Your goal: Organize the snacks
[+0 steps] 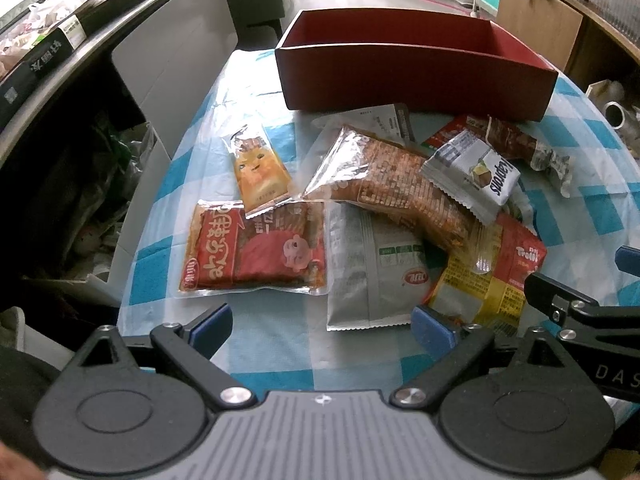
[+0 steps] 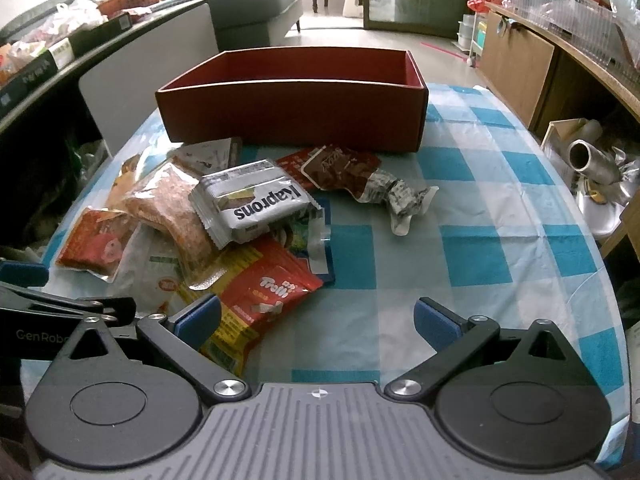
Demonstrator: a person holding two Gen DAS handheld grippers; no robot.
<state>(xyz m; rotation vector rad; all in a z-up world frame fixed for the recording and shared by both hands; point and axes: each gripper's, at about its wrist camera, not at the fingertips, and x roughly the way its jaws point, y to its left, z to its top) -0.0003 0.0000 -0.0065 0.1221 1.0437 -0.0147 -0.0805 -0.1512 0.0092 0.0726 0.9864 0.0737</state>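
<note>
Both grippers hang low over the near edge of the table, and neither one has anything in it. The left gripper has its blue-padded fingers spread wide apart, with bare checked cloth showing in the gap. The right gripper is spread just as wide over the blue and white tablecloth, its left pad sitting just at the edge of the red and yellow Trolli bag.

The snacks lie in a loose heap in the middle of the left wrist view and at centre left of the right wrist view. A red spicy-strip packet lies flat at lower left of the heap, and a small orange packet with a cartoon face overlaps its top edge. A long clear bag of reddish-brown snack runs diagonally across the pile, resting on a white and grey bag. A white Kaprons wafer pack sits on top of that long bag, tilted. The Trolli bag is at lower right of the left view. A dark brown packet with a twisted printed end lies apart to the right.

Behind the heap, in the upper centre of both views, stands an open red box, with no snack visible inside.
</note>
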